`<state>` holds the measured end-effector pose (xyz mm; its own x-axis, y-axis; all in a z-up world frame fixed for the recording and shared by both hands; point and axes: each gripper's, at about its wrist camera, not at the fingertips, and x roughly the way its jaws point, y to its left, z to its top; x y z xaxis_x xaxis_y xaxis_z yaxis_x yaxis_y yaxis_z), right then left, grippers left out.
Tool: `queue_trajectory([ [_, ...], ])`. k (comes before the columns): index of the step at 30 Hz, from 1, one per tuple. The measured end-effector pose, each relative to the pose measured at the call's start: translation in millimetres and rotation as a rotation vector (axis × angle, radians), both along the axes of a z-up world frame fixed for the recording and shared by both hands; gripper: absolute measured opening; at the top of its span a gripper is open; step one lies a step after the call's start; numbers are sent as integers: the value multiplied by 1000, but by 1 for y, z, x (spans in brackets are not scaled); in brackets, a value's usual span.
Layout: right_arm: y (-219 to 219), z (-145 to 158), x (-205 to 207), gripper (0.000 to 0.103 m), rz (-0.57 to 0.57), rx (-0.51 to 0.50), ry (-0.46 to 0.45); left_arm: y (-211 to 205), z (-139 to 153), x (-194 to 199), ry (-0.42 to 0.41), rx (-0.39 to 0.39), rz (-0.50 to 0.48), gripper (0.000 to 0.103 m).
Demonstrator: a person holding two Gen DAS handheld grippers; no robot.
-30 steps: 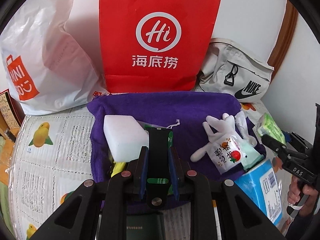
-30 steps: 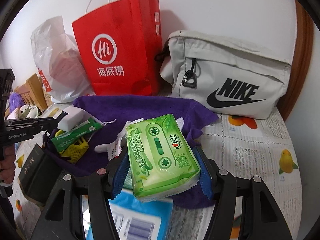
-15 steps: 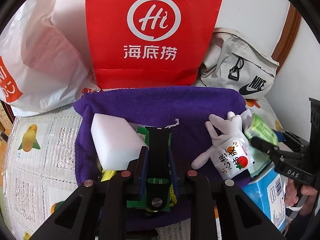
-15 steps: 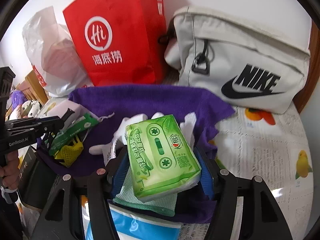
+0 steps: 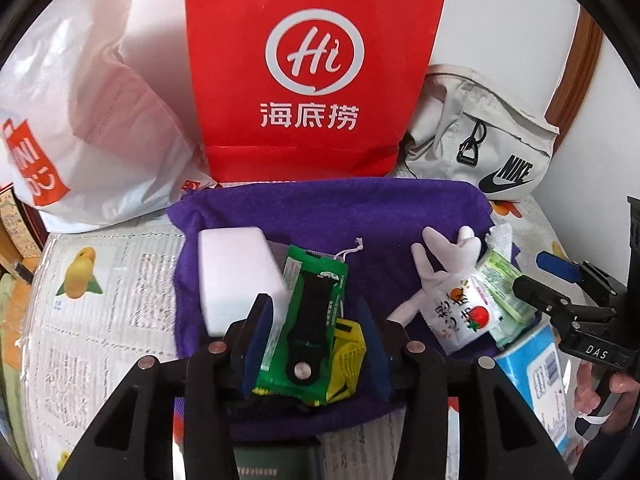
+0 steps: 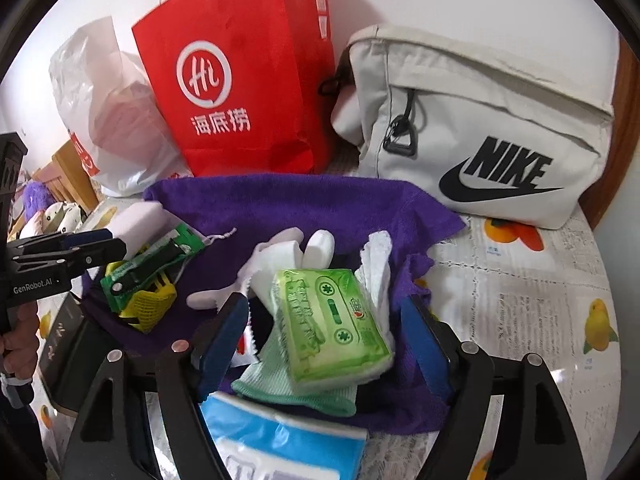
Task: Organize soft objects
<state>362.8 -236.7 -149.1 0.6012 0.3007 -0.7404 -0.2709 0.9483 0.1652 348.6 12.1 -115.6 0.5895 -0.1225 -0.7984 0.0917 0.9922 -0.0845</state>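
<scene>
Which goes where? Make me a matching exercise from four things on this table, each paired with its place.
Things:
1. green tissue pack
2. white foam block
3. red paper bag
4. pale Nike bag

Places:
a. upright at the back, behind the purple towel
b. between the fingers of the open right gripper
c. on the towel's left part
d. at the back right, beside the red bag

Pairs: 1-b, 2-c, 3-a, 4-d

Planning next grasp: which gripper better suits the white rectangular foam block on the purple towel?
Left. The white foam block lies beside the open left gripper; the right gripper hovers across the purple towel over a green tissue pack.
</scene>
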Motion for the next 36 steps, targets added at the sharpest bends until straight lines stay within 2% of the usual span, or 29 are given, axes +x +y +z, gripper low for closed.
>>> queue_trajectory([
  [4,-1,18,-19,79,-15,2,-18,2,18,-21,-23,-4,6,50],
  [7,2,35,-38,80,-17,-2,-40,2,35,-42,-50,1,7,58],
  [9,1,49,-57,85,-27,4,-60,2,46,-56,-67,3,10,63],
  [11,0,59,-73,87,-32,18,-80,2,58,-75,-90,4,13,72],
  [16,3,83,-125,89,-41,31,-112,2,82,-128,-136,-5,32,80],
  [19,3,95,-153,99,-68,30,-131,1,92,-158,-157,1,36,87],
  [23,1,107,-191,103,-111,33,-165,3,104,-197,-178,-22,50,96],
  [28,3,119,-242,103,-140,15,-182,0,113,-247,-220,-4,63,101],
  [36,11,129,-324,103,-183,-54,-215,-7,118,-323,-259,13,77,101],
])
